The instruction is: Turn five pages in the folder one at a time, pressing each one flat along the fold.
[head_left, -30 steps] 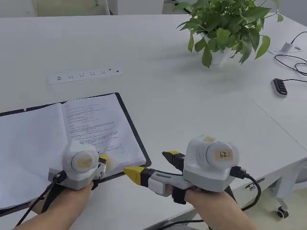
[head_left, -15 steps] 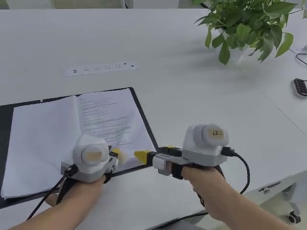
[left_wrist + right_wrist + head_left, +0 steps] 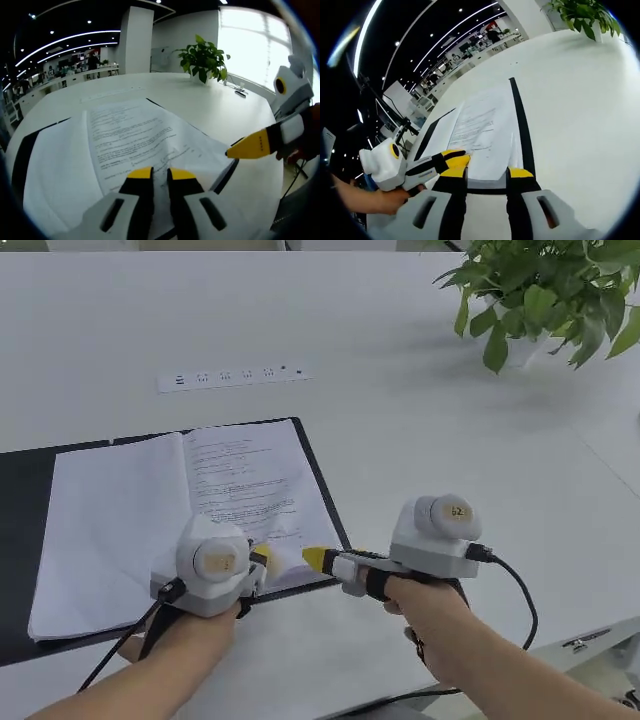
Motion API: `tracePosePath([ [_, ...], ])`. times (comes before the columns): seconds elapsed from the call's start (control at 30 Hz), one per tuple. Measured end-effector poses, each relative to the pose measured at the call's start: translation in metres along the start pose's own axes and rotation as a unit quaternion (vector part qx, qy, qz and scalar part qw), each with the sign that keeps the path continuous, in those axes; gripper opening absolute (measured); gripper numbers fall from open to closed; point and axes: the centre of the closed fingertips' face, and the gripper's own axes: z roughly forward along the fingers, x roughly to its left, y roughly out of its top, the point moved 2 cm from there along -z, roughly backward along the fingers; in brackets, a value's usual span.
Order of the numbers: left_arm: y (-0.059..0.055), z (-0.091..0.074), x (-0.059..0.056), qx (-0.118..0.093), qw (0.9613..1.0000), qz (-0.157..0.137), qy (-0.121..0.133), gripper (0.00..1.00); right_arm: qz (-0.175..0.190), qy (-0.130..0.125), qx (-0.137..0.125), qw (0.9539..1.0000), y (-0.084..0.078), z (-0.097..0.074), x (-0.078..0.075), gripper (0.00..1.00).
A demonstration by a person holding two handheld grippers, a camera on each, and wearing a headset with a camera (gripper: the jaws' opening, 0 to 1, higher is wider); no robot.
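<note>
Right gripper [image 3: 315, 560] reached folder [image 3: 20, 540] corner, seemingly straddling its pages [image 3: 120, 520].

left gripper [image 3: 262, 558]: white rounded housing [image 3: 215, 562], black jaws tipped yellow, black cable [image 3: 170, 591] | right gripper [image 3: 314, 559]: identical, round cap [image 3: 455, 511] marked 62

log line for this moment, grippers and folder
left gripper shut, over right page near corner | right gripper open, at folder near right corner | folder open, flat on table

Bright even daylight, soft shadows, window glare (left gripper view), fisheye-bent edges
</note>
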Motion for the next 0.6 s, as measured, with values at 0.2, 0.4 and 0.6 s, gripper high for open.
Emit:
tracePosePath([
  [0.2, 0.0, 0.0, 0.0, 0.001, 1.0, 0.002, 0.001, 0.1, 0.031, -0.027, -0.013, 0.9991, 0.003, -0.001, -0.011, 0.1],
  [0.4, 0.001, 0.0, -0.001, 0.004, 1.0, 0.007, 0.0, 0.1, 0.022, -0.031, -0.03, 0.9988, 0.006, -0.003, -0.009, 0.0],
  [0.6, 0.002, -0.01, 0.002, 0.03, 0.9993, -0.023, -0.008, 0.14, 0.008, -0.032, -0.041, 0.9986, 0.014, -0.011, -0.001, 0.0],
])
